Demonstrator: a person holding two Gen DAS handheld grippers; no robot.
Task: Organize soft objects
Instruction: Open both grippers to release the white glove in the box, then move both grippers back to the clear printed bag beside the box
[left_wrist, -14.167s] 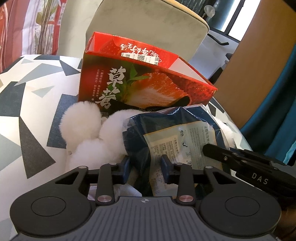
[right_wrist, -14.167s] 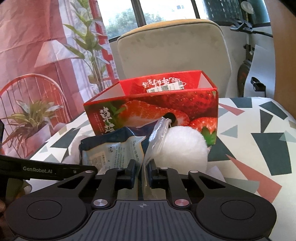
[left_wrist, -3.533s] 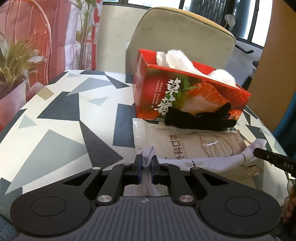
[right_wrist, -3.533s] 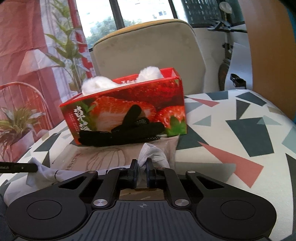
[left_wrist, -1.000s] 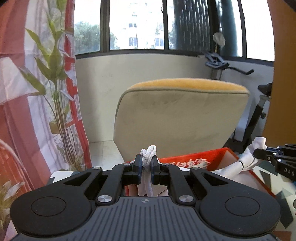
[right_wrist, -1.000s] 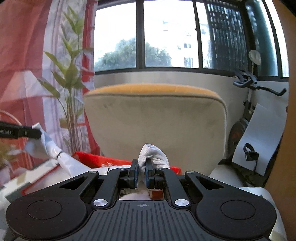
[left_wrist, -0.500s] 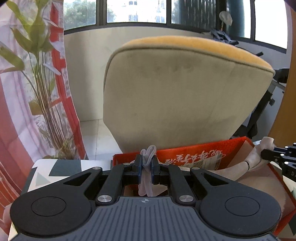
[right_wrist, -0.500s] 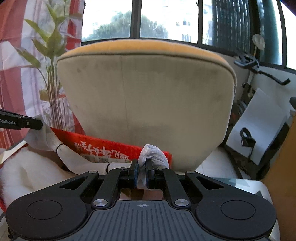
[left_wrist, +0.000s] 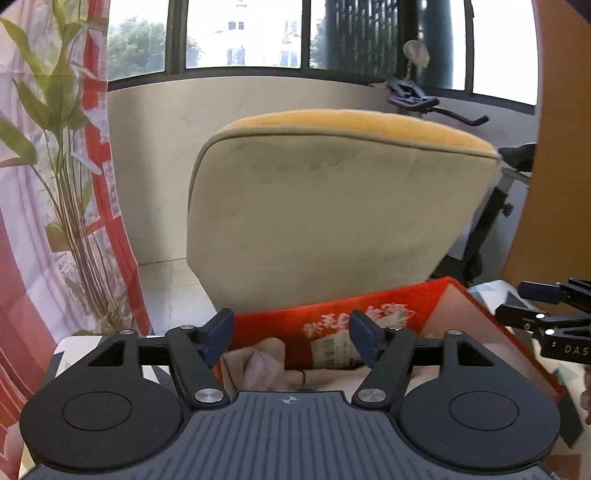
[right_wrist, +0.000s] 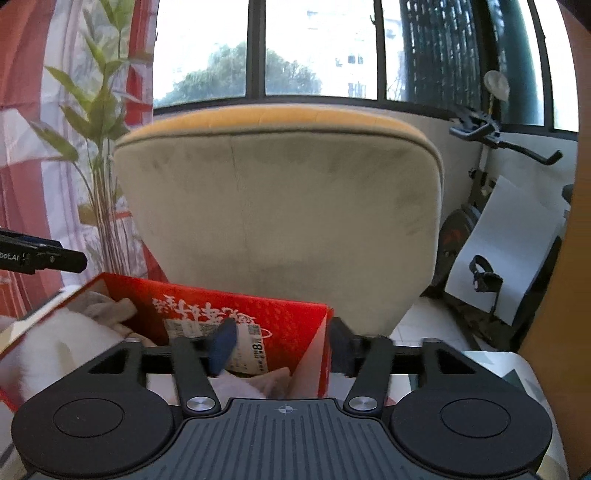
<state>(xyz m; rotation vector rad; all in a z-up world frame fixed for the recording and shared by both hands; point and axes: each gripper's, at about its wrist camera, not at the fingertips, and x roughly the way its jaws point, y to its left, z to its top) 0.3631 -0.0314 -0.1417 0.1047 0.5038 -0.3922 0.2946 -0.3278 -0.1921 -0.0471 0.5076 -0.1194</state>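
Beige chair back rises behind the red box, windows beyond.

So the red strawberry box sits open-topped in front of me, white lettering on its inner wall. Inside I can see a pale crumpled cloth and a fluffy white plush at the left end.
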